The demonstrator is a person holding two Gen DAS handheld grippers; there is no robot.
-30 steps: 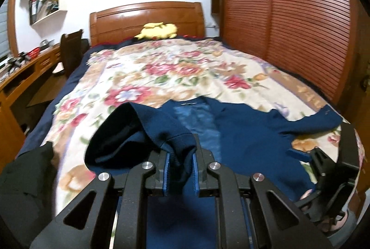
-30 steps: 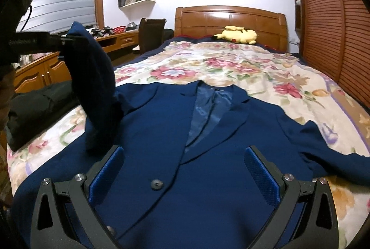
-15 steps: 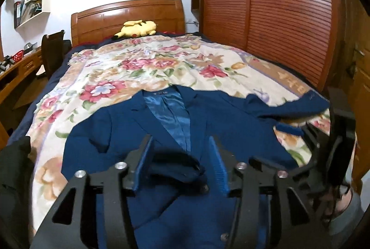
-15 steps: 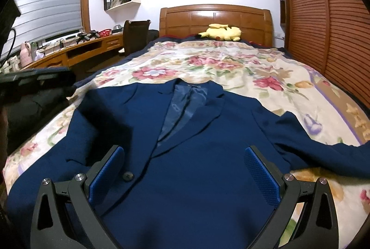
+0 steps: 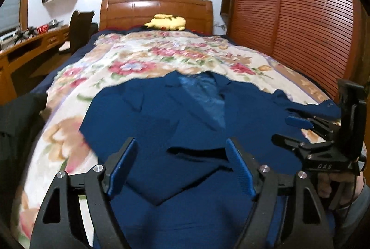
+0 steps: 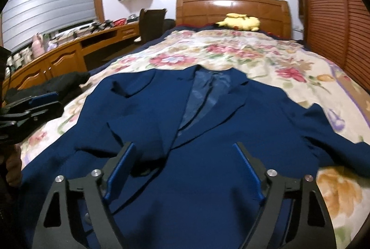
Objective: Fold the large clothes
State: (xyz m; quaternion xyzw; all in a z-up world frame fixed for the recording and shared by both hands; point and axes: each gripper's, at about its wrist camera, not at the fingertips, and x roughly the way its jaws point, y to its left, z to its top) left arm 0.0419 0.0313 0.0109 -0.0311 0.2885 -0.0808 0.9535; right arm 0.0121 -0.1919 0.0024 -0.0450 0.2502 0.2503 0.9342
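Now the navy blazer [image 6: 208,124] lies collar toward the headboard [image 6: 231,6]; left claw [image 5: 182,165] just opened empty above its folded sleeve [image 5: 185,170], right claw [image 6: 185,170] apart, narrowing, empty.

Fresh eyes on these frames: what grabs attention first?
A navy blazer lies front up across the near end of a floral bedspread, one sleeve folded in over its chest, the other stretched out sideways. A yellow plush toy sits by the wooden headboard. Both tools, left and right, hang open over the blazer, holding nothing.
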